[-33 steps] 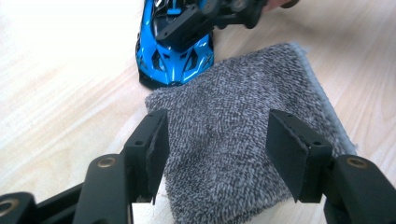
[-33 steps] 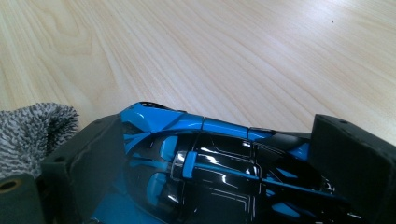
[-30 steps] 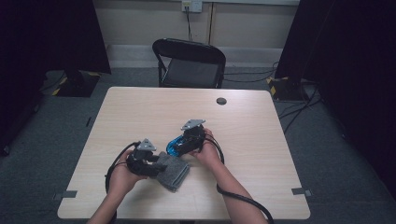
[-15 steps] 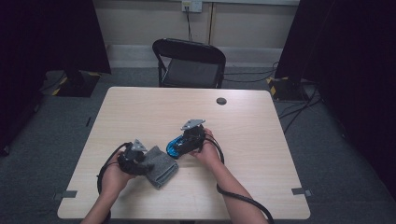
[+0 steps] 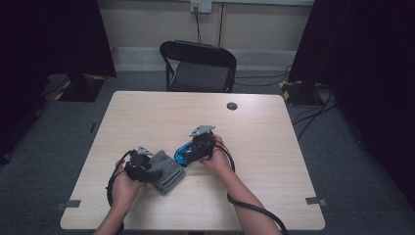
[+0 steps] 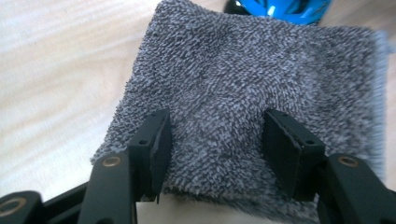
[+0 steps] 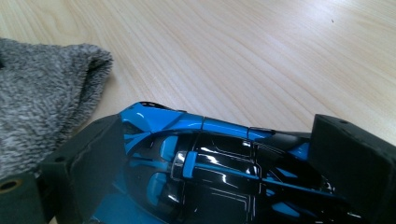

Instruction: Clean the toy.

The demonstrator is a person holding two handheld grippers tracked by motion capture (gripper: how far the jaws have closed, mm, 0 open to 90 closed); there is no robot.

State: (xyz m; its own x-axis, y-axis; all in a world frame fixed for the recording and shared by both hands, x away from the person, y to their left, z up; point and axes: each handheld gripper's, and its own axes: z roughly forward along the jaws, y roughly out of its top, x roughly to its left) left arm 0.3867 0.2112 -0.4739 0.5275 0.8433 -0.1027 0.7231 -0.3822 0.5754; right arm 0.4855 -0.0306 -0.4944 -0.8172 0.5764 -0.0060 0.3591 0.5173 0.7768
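Toy car point(image 7: 210, 172) clamped across its sides in right claw point(image 5: 188, 152): glossy, hard, probably slippery. Left claw point(image 6: 215, 140) spread over soft grey towel point(image 6: 261, 93); pinch an edge.

Your left gripper point(image 5: 147, 168) covers the near part of the grey towel point(image 5: 166, 171) in the high view, and its own view cuts the towel off at the right edge, blurred there. The blue toy car point(image 7: 210, 163) runs off the bottom of the right gripper view. The small dark disc point(image 5: 232, 105) on the counter point(image 5: 274, 147) is too small to identify.
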